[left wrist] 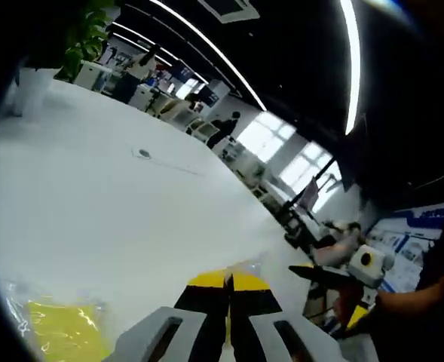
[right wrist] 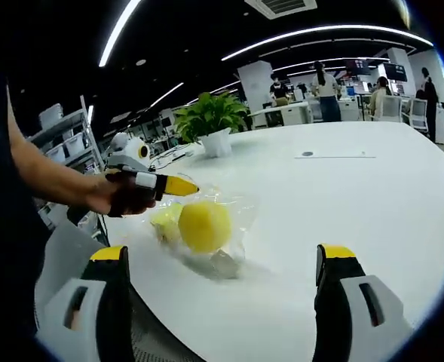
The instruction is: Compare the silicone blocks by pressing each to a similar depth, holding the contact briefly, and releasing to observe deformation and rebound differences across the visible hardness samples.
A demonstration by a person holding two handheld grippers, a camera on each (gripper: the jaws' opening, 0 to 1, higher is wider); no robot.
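Right tool (right wrist: 220,260) jaws spread wide, yellow silicone block (right wrist: 203,225) in plastic wrap just ahead; left tool (left wrist: 228,285) pressed together w/ nothing between.

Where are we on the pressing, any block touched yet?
Nothing looks pressed. The yellow blocks sit in a clear bag on the white table, bag apparently unopened. In hand: the left gripper, shut, hovers by the bag; the right gripper is open, short of it. All presses, holds and releases remain.
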